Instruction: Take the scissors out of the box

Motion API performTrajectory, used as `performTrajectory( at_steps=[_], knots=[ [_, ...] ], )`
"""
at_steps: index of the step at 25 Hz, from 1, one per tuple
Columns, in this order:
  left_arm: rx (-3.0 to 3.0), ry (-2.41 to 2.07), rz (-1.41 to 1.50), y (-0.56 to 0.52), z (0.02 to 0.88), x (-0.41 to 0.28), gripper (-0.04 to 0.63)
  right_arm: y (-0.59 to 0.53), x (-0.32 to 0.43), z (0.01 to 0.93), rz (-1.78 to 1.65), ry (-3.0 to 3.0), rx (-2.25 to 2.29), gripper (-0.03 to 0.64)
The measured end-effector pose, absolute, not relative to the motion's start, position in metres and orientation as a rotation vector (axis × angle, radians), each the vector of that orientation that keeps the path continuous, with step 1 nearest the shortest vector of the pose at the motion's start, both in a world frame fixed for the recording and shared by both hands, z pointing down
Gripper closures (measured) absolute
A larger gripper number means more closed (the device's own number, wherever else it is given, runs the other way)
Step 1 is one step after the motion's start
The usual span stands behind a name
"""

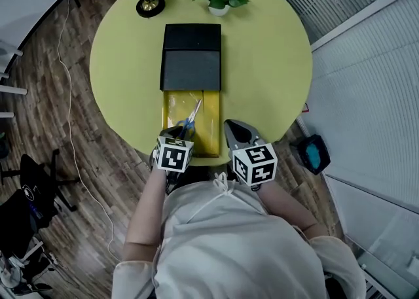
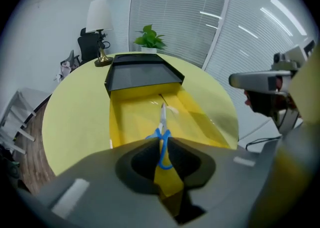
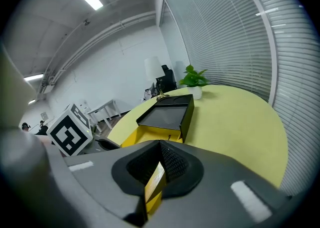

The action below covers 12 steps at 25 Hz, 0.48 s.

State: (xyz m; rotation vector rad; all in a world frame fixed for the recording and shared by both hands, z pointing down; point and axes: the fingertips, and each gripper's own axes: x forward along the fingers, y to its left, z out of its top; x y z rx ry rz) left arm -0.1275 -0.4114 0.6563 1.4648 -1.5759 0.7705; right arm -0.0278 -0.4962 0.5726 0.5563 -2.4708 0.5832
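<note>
Surface [image 1: 275,49] first: round, yellow-green, with bare room to the right of the box [image 1: 191,62]. The box's yellow tray [image 1: 211,135] stands pulled out toward you, and the scissors [image 1: 192,118] lie in it, blades pointing at the box. Your left gripper [image 1: 174,134] hangs over their blue handles at the tray's end farthest from the box, jaws a narrow crack apart, gripping nothing. Your right gripper [image 1: 233,127], closed and empty, sits just right of the tray. You're at the reach: I judge you need wider jaws, then a lift clear of the 2 side walls.
</note>
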Motion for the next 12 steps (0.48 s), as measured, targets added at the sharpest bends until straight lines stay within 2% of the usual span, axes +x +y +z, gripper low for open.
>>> performTrajectory(
  at_steps=[5, 12],
  knots=[
    [1.41, -1.473, 0.849, -0.418, 0.679, -0.124, 0.483, -0.502, -0.029, 0.583, 0.629, -2.461, 0.55, 0.617],
    [1.369, -1.388, 0.972, -0.419, 0.698, -0.125, 0.462, -0.503, -0.031, 0.595, 0.673, -2.441, 0.561, 0.617]
  ],
)
